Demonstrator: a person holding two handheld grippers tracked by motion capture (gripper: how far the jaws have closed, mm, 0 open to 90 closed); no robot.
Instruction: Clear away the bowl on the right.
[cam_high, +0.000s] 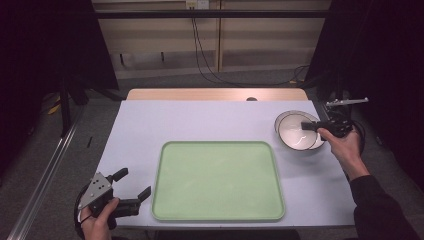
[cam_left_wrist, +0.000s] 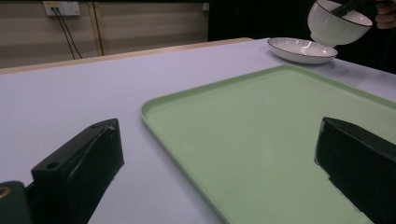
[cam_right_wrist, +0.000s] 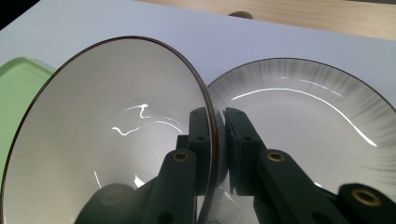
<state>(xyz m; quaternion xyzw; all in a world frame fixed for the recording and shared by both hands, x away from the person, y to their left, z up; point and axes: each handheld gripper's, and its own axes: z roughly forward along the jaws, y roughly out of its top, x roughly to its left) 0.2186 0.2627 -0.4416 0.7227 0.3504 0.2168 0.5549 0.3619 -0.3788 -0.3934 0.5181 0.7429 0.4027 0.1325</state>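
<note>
A white bowl (cam_high: 295, 136) with a dark rim hangs tilted just above a white plate (cam_high: 285, 116) at the table's far right. My right gripper (cam_high: 306, 126) is shut on the bowl's rim. In the right gripper view one jaw is inside the bowl (cam_right_wrist: 107, 126) and one outside, with the plate (cam_right_wrist: 303, 112) behind; the gripper (cam_right_wrist: 219, 121) pinches the rim. My left gripper (cam_high: 134, 183) stands open by the front left corner of the green tray (cam_high: 215, 144), holding nothing. The left gripper view shows its jaws wide (cam_left_wrist: 217, 140) over the tray (cam_left_wrist: 261, 130), with the bowl (cam_left_wrist: 337, 25) lifted above the plate (cam_left_wrist: 301, 49).
The pale table top (cam_high: 150, 125) has bare room left of and behind the tray. A wooden strip (cam_high: 215, 94) runs along the far edge. Cables hang down the wall behind. The table's right edge lies close to the plate.
</note>
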